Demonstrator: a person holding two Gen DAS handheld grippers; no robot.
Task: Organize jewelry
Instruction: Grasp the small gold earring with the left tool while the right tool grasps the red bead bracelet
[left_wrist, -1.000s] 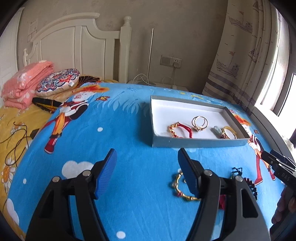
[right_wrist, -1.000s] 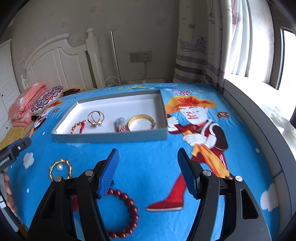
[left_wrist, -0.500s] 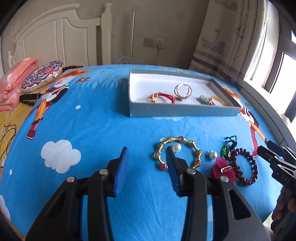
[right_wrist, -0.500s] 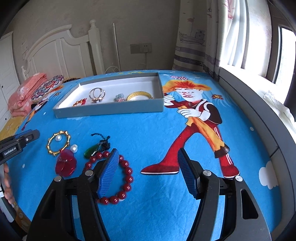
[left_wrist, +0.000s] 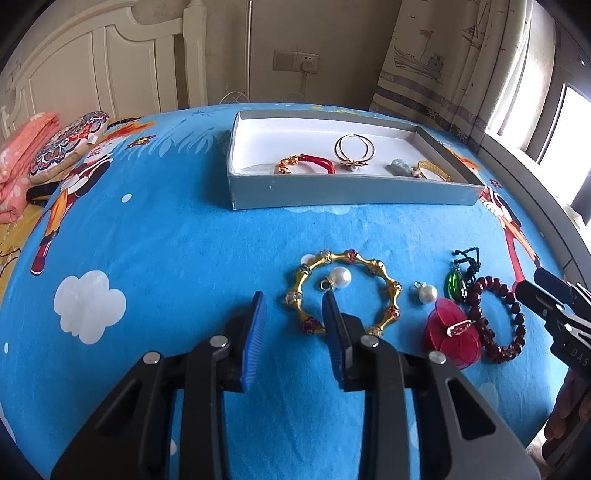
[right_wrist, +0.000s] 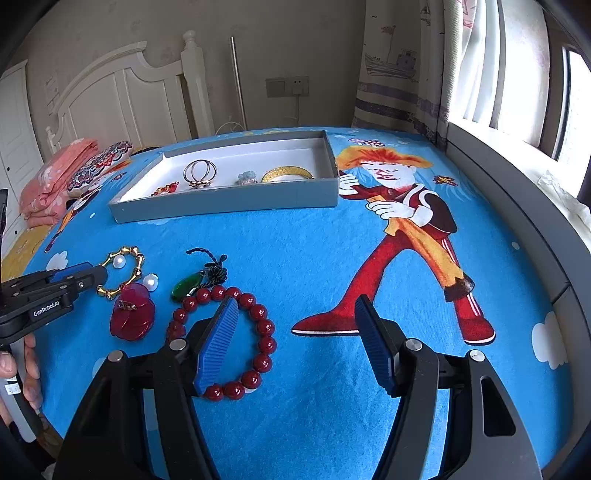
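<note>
A grey box (left_wrist: 347, 192) (right_wrist: 229, 206) on the blue bedspread holds a red cord bracelet (left_wrist: 306, 164), gold rings (left_wrist: 354, 147), a pale stone and a gold bangle (right_wrist: 288, 173). Loose in front lie a gold link bracelet (left_wrist: 343, 291) (right_wrist: 122, 269), two pearl pendants (left_wrist: 338, 278) (left_wrist: 426, 292), a red disc brooch (left_wrist: 450, 332) (right_wrist: 133, 314), a green pendant (left_wrist: 455, 282) (right_wrist: 186, 288) and a red bead bracelet (left_wrist: 498, 319) (right_wrist: 225, 336). My left gripper (left_wrist: 293, 306) is partly open and empty, at the gold bracelet's near left edge. My right gripper (right_wrist: 295, 321) is wide open and empty; its left finger covers the bead bracelet.
A white headboard (left_wrist: 110, 74), a folded pink blanket (right_wrist: 51, 177) and a patterned cushion (left_wrist: 66, 144) are at the far left. A curtain (left_wrist: 443, 62) and a grey window ledge (right_wrist: 517, 206) run along the right. The bed's near edge is just below both grippers.
Both grippers drew back and tilted down, so the loose jewelry came into view. The left gripper's jaws narrowed and moved up to the gold link bracelet. The right gripper stayed wide open.
</note>
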